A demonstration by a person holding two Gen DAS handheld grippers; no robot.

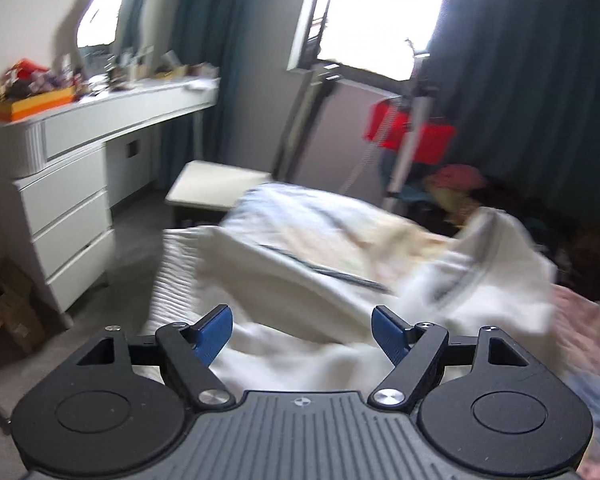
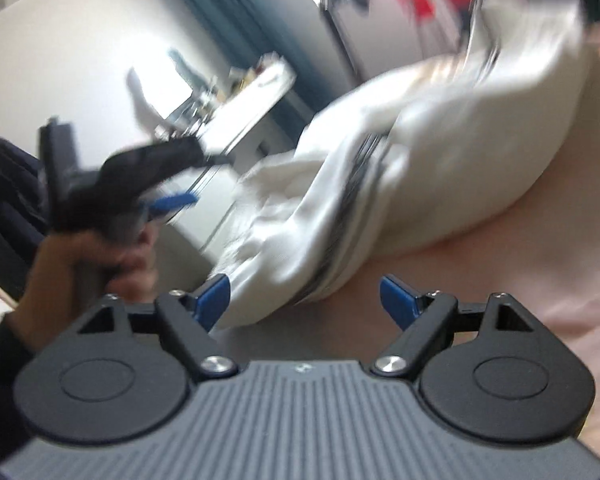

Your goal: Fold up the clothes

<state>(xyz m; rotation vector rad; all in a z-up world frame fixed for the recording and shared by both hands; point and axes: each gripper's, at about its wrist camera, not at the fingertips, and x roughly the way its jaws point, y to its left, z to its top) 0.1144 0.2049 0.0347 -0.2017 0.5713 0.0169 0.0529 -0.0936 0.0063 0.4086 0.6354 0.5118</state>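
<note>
A white garment with dark grey stripes lies crumpled on the bed, blurred by motion. My left gripper hangs above its near white folds with its blue pads wide apart and nothing between them. In the right wrist view the same white garment lies in a heap on the pink sheet. My right gripper stands open just in front of the garment's near end, with no cloth pinched. The other gripper, held by a person's hand, shows at the left.
A white dresser with clutter on top stands to the left, a pale stool beside the bed. Teal curtains frame a bright window. A metal stand with a red thing and a pile of clothes sit at the far right.
</note>
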